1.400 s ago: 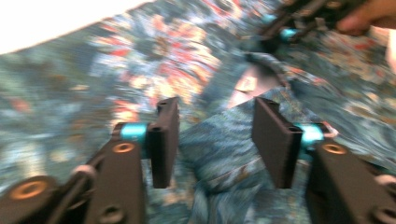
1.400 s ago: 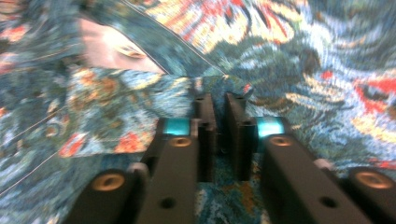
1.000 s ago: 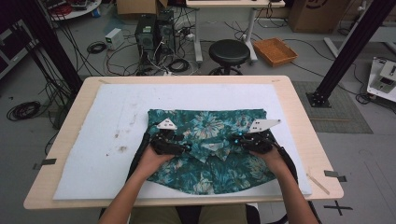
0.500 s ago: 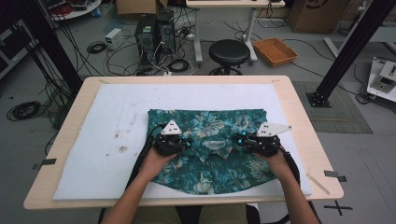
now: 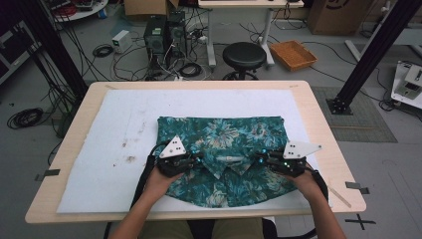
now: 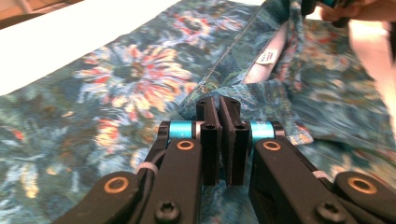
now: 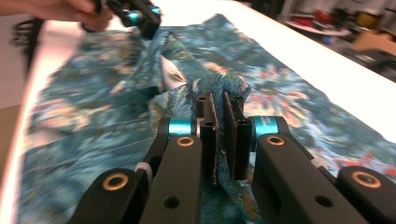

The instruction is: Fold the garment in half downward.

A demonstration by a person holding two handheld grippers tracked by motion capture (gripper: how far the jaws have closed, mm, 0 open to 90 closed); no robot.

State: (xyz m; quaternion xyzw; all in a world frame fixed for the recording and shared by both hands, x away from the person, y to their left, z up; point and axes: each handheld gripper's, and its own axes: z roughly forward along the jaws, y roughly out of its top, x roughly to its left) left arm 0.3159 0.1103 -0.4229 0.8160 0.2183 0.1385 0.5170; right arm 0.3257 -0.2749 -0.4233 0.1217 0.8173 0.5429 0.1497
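1. Wooden table (image 5: pixel 318 107) sits in the middle of the high view, topped with a white mat (image 5: pixel 114 129) that carries a few dark specks in its left part.
2. Nearest the bottom edge of that view, two forearms enter, each hand wrapped around a gripper.
3. Spread on the mat at centre frame lies a teal flower-print shirt (image 5: pixel 224 132), its rounded hem toward the bottom edge and its collar with a small white label (image 6: pixel 267 57) near the middle.
4. At lower left of centre, the left gripper (image 5: pixel 191 162) has just been closing its jaws; in the left gripper view (image 6: pixel 218 100) they stand clenched on a fold of the shirt beside the collar.
5. At lower right of centre, the right gripper (image 5: pixel 263 160) is clenched too; in the right gripper view (image 7: pixel 218 100) a bunched ridge of shirt fabric rises between its pads.
6. Beyond the table's far edge, a black round stool (image 5: pixel 244 55) stands on the grey floor.
7. Farther back sit a wicker tray (image 5: pixel 292 54) at upper right and computer towers (image 5: pixel 161 35) amid tangled cables at upper left.
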